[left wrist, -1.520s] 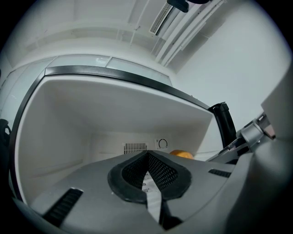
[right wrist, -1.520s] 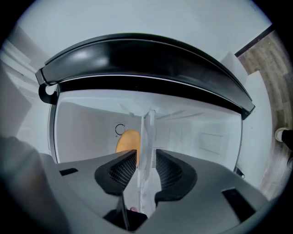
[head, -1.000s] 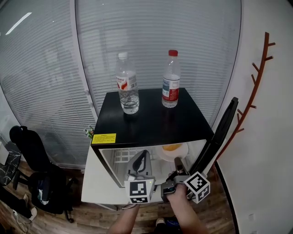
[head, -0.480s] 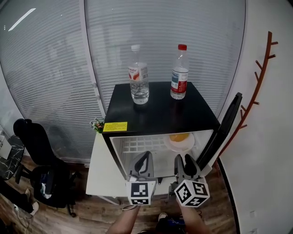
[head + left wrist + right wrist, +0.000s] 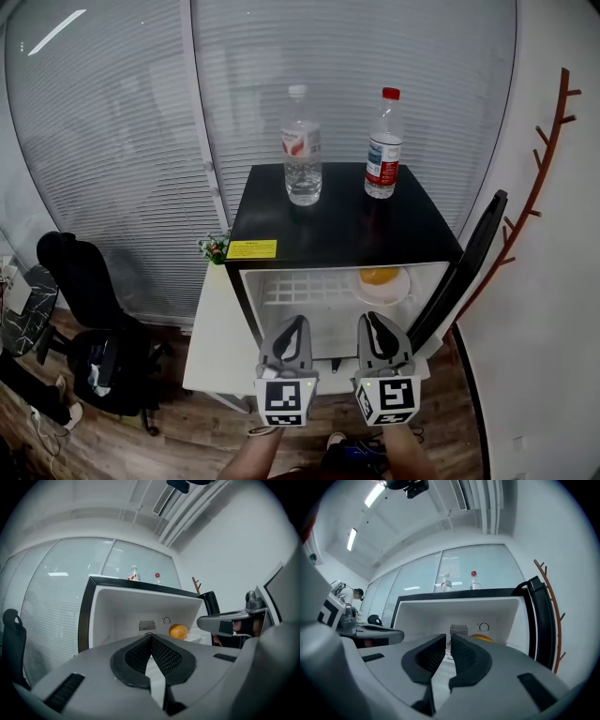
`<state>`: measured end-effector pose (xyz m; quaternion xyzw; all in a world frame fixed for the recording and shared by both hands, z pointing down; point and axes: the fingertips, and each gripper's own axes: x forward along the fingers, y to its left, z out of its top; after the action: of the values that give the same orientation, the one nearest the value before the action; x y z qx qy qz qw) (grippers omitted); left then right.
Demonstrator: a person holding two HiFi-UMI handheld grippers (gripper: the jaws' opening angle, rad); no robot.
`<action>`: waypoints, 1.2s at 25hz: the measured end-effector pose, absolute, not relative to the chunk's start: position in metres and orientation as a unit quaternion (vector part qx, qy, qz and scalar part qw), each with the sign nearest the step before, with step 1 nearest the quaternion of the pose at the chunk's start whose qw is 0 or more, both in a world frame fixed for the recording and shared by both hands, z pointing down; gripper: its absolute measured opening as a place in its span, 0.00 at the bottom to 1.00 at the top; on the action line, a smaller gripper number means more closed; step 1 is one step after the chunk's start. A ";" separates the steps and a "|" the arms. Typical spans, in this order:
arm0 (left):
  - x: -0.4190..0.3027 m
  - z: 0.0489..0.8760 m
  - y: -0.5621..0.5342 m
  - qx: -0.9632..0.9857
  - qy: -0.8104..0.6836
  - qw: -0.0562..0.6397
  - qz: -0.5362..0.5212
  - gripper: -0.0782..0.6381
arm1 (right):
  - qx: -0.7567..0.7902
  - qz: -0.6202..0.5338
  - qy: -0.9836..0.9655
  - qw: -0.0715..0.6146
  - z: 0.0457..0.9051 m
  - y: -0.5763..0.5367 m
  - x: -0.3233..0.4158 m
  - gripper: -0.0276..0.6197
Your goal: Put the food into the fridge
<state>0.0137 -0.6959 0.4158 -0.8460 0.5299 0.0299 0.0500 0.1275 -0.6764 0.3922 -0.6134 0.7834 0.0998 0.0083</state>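
**Orange in, right gripper out**

The fridge [image 5: 342,234] stands open ahead of my jaws, and I've just pulled my right gripper [image 5: 372,321] back out of it. The orange [image 5: 380,276] sits on its plate [image 5: 401,291] on the shelf beyond, so I'd call the food stowed. The right jaws are closing, only a slim gap left and nothing in it. Left gripper [image 5: 298,321]: jaws together, empty.

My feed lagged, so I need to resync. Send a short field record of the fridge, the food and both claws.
fridge: black top, door swung open at the right
food: orange on a white plate, on the shelf inside, right side
on top: white-capped bottle and red-capped bottle, both upright
left claw: in front of the opening, jaws together, empty
right claw: beside it, jaws closing, slim gap, nothing between
status: orange inside; door not yet shut
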 end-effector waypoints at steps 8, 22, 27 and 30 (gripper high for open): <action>0.019 0.419 -0.692 -0.847 0.529 0.053 0.028 0.15 | -0.605 0.113 0.788 -0.005 0.398 -0.675 0.120 0.09; 0.020 0.421 -0.693 -0.843 0.535 0.050 0.034 0.15 | -0.615 0.127 0.778 -0.002 0.392 -0.675 0.123 0.09; 0.021 0.419 -0.694 -0.841 0.538 0.049 0.037 0.15 | -0.613 0.127 0.780 -0.001 0.394 -0.676 0.127 0.09; 0.020 0.417 -0.692 -0.838 0.542 0.052 0.040 0.15 | -0.614 0.131 0.779 0.000 0.391 -0.675 0.129 0.09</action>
<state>0.0203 -0.6925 0.4171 -0.8380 0.5418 0.0398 0.0520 0.1285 -0.6748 0.3915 -0.6135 0.7787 0.1311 0.0002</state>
